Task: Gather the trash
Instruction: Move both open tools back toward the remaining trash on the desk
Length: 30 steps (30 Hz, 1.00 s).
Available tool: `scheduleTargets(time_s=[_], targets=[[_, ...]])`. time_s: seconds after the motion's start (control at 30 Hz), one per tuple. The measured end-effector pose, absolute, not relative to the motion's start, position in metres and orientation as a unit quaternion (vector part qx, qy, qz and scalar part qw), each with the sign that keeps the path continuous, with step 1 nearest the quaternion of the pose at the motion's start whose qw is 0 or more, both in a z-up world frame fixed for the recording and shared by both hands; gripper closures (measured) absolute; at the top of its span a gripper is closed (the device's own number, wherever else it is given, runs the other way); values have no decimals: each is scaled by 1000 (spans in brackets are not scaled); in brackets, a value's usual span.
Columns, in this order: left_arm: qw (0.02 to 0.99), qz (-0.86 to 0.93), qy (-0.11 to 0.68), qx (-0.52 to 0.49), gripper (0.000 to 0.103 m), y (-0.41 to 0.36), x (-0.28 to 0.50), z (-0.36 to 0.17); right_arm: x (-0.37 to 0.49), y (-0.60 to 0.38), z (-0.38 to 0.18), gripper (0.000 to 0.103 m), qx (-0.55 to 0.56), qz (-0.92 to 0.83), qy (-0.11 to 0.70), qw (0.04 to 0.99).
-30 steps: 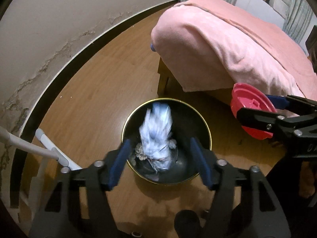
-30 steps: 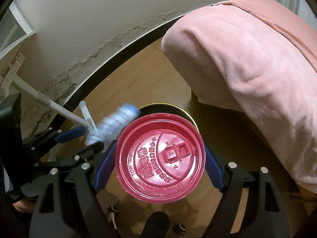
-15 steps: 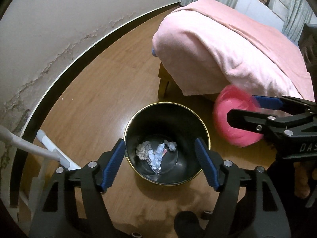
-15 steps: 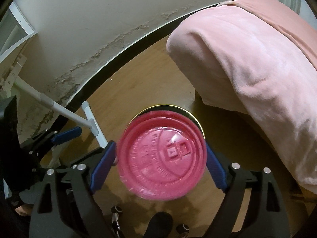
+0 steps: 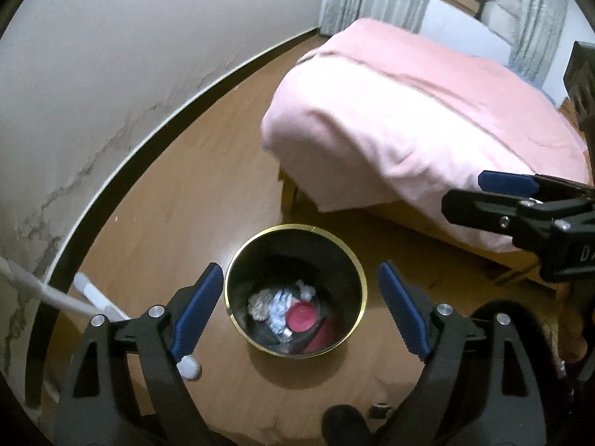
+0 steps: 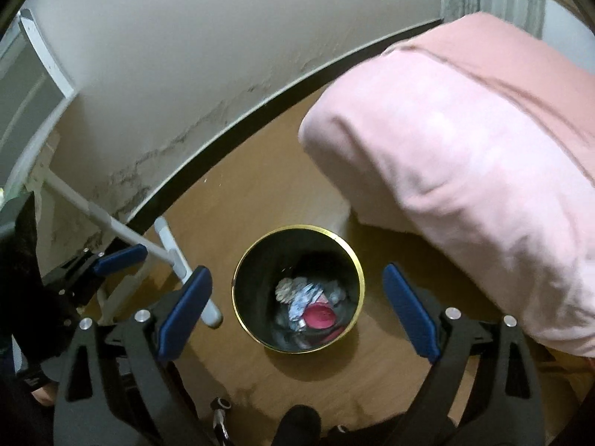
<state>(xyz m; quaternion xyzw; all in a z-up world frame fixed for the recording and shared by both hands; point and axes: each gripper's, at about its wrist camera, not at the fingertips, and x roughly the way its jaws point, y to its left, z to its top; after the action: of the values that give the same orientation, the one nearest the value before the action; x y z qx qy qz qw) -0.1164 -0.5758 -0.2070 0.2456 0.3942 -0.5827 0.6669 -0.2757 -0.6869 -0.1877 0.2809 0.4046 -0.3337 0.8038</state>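
- Down inside the black bin (image 5: 238, 282), the trash lies at the bottom: a red lid (image 5: 302, 316), a crushed plastic bottle (image 5: 278, 306) beside it and some crumpled paper (image 5: 260, 303); the right wrist view shows the same heap.
- That bin, with its gold rim, stands on the wooden floor (image 5: 193, 200), near the corner of the bed with the pink blanket (image 5: 409, 126).
- Straight above it hangs the left gripper (image 5: 295, 314), its jaws opening with nothing between them, only the bin far below.
- Over the bin too, the right gripper (image 6: 297, 314) is spread wide and holds nothing.
- Risk, as I judge it: both grippers share the space over the bin, with the right one's fingers (image 5: 505, 184) close alongside in the left view, so a careless turn away could knock them together.
- Another: the white metal frame (image 6: 174, 252) sits just beside the left gripper's near finger, and a low swing might catch it.
- Nothing lies on the floor around the bin that I can see, so any further trash must be elsewhere; a hurried search could brush the blanket.
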Motion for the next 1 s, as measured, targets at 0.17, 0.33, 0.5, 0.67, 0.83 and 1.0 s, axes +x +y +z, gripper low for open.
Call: scheduleTargets(time_s=[0.17,0.33,0.5,0.67,0.83,1.0], targets=[[673,-608,347,238,17,-569,-139,-143,-291,-672,-116,13,245,-355,375,820],[702,-605,307,219,15,-542,-137,-74,-283,-645,-56,13,213,-343,346,847],[746,-564,291,203,14,-493,-105,-27,-241,-612,-22,13,186,-296,333,876],[804,-489,287,179,14,-421,-52,3,-175,-571,-7,13,154,-223,326,906],[855,-401,286,160,14,-343,-3,19,-103,-509,1,13,120,-134,331,926],[891,-313,300,133,14,-254,38,28,-45,-440,14,13,93,-53,327,939]])
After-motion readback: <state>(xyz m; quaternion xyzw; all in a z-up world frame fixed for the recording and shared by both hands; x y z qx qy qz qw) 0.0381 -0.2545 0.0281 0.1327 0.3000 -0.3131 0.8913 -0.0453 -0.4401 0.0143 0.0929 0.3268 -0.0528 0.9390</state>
